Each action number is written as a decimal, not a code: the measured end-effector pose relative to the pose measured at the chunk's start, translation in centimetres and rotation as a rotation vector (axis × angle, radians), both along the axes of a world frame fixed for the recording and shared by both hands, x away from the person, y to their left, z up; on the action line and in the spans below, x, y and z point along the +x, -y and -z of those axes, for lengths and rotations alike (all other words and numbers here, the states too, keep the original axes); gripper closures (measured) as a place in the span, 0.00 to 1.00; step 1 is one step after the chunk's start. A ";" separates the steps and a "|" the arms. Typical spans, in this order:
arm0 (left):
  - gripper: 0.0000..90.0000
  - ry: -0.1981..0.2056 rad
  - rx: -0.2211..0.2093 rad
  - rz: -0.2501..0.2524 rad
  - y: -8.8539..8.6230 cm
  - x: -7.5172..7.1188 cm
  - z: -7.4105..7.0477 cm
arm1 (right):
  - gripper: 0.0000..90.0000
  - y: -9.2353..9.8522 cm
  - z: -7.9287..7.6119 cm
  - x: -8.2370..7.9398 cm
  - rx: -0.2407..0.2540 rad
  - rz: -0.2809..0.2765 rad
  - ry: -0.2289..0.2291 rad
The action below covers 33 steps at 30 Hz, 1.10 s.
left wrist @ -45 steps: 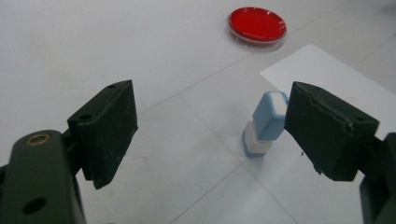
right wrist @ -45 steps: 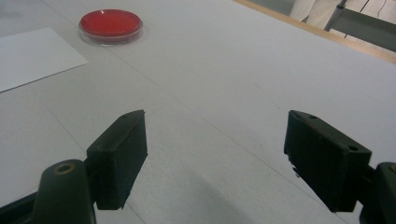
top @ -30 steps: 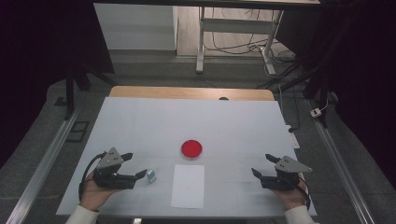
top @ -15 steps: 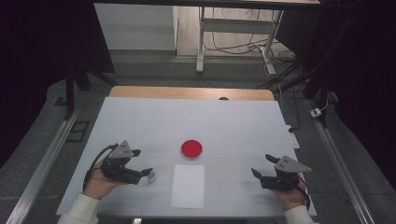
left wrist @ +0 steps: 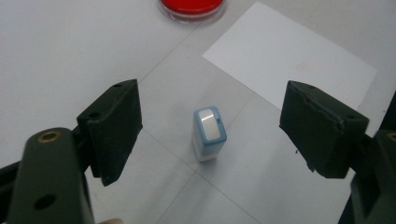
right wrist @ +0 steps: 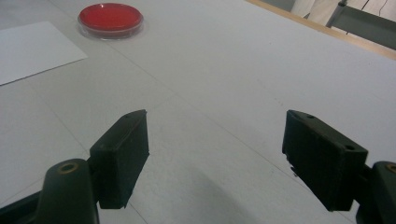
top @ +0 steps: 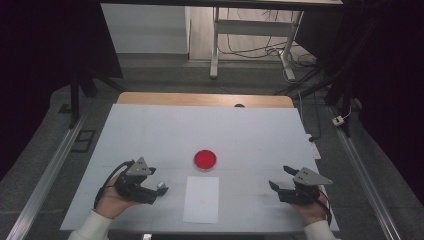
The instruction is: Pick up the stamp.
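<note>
A small white stamp block with a blue rim (left wrist: 209, 134) stands upright on the white table, between the wide-apart jaws of my left gripper (left wrist: 210, 126) and touching neither. From above, the stamp (top: 161, 186) sits just at the tip of the left gripper (top: 156, 186). A red round pad in a clear dish (top: 205, 159) lies mid-table, also seen in the dish (left wrist: 192, 6) and dish (right wrist: 110, 19). A white paper sheet (top: 201, 199) lies in front of it. My right gripper (top: 280, 179) rests open at the right, holding nothing (right wrist: 215, 156).
The white table top (top: 250, 135) has a wooden far edge (top: 205, 100). Beyond it are metal frame legs and cables (top: 280, 55) on the floor. Rails run along both sides of the table.
My left gripper has moved forward and to the right, so the stamp now stands between its open jaws. The right gripper has stayed still.
</note>
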<state>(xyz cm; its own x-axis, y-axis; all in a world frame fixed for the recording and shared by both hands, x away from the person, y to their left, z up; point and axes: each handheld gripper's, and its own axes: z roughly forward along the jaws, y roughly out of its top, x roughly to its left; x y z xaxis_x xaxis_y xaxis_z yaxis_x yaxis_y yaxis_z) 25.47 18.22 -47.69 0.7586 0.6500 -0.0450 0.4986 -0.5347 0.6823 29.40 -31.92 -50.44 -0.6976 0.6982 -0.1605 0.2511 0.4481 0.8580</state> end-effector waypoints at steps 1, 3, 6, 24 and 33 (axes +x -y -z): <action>0.24 -0.008 0.019 -0.004 0.3 0.1 0.3 | 0.25 0.0 0.0 0.0 0.006 -0.002 0.000; 0.26 -0.016 0.031 -0.009 0.5 0.1 0.6 | 0.25 0.0 0.1 0.0 0.005 -0.003 -0.001; 0.30 -0.025 0.044 -0.011 0.7 0.1 1.0 | 0.25 0.0 0.1 0.0 0.000 -0.004 -0.004; 0.62 -0.022 0.090 -0.054 1.1 0.1 2.3 | 0.25 0.0 0.2 0.1 -0.011 -0.006 -0.012; 0.81 -0.044 0.058 -0.063 0.7 0.3 2.5 | 0.25 0.0 0.3 0.1 -0.010 -0.002 -0.014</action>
